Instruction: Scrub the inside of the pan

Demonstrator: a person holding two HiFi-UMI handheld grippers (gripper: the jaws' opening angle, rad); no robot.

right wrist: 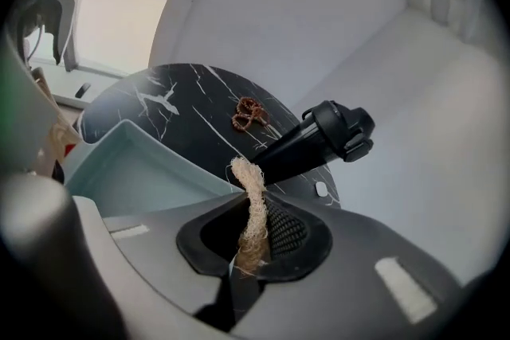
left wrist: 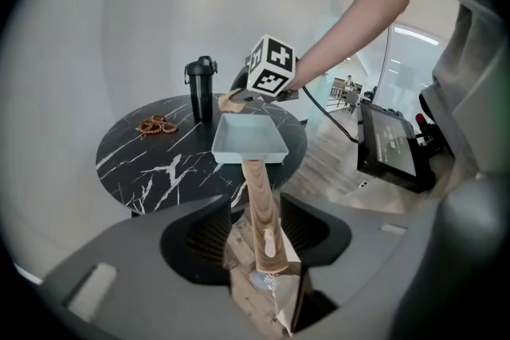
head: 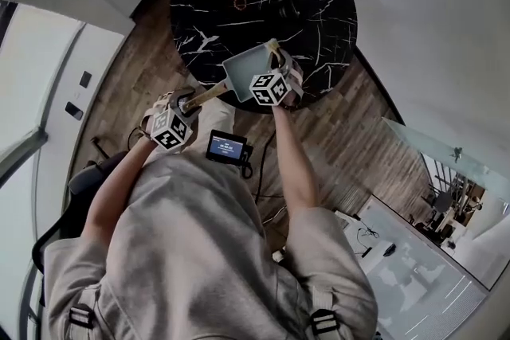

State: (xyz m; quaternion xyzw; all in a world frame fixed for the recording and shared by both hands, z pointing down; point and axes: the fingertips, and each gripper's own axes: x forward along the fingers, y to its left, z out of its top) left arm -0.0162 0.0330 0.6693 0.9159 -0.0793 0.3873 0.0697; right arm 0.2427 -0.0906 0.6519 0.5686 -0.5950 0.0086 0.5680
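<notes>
At table [head: 319,52] near edge: pan [left wrist: 249,135], pale blue, square, apparently seated on the top.

- Handle [left wrist: 256,179]: wooden, runs from the pan out past the table edge.
- Left tool [left wrist: 253,211]: spread, handle lying between the jaws with a gap either side, unclamped.
- Right tool [right wrist: 251,228]: pinching a fibrous scrubber [right wrist: 253,195] by its lower end, poised at the pan's far rim. Contact with the pan cannot be told.
- Bottle [left wrist: 202,87]: dark, upright, just beyond the pan.

Hazards, as judged:
- With the handle unclamped, a scrubbing push may slide or spin the pan, and the overhanging handle could lever it off the edge.
- The scrubber is thin and held by one end, so it may fold or pull free under pressure.
- A wide stroke past the far rim could topple the bottle.
</notes>
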